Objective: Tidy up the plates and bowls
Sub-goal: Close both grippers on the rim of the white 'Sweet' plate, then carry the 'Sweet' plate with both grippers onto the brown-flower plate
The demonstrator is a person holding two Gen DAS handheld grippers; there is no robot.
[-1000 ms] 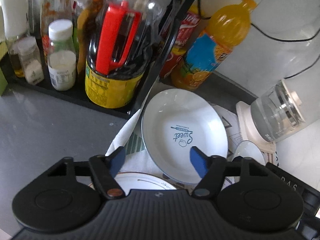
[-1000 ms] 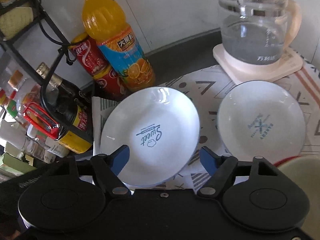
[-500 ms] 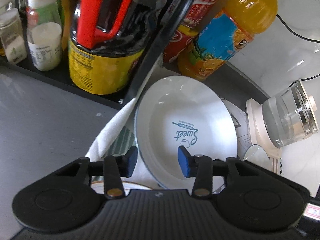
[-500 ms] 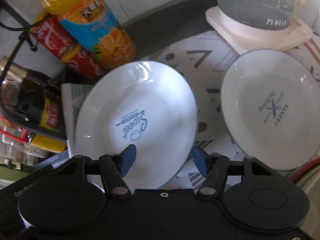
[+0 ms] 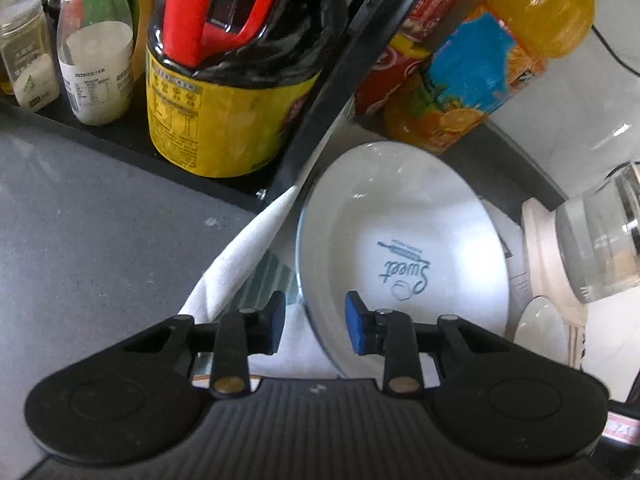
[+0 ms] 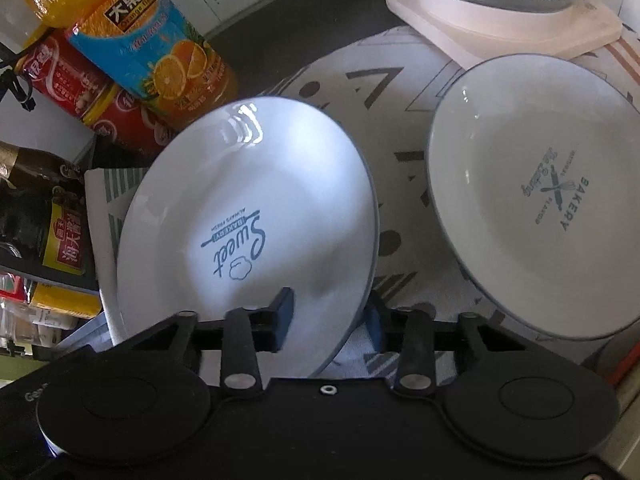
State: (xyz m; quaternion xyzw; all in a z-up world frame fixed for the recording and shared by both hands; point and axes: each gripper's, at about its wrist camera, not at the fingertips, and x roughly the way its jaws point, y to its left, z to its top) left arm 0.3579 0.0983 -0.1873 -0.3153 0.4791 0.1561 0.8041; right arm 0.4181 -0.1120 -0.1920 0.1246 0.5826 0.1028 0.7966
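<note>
A white plate printed "Sweet" [image 5: 404, 240] [image 6: 248, 216] lies on a patterned cloth. My left gripper [image 5: 315, 322] straddles its near-left rim, one pad on each side with a gap still showing. My right gripper [image 6: 330, 320] straddles its near-right rim the same way, partly closed. A second white plate printed "Bakery" [image 6: 532, 196] lies to the right in the right wrist view; only its edge [image 5: 540, 332] shows in the left wrist view.
A black rack [image 5: 120, 136] holds a soy sauce jug [image 5: 236, 80] and small bottles. An orange juice bottle [image 6: 132, 36] and red cans [image 6: 72, 76] stand behind the plate. A glass kettle on a cream base [image 6: 504, 16] stands at the back right.
Both grippers moved forward and down onto the "Sweet" plate's rim, and their jaws narrowed from wide open to a small gap around the rim.
</note>
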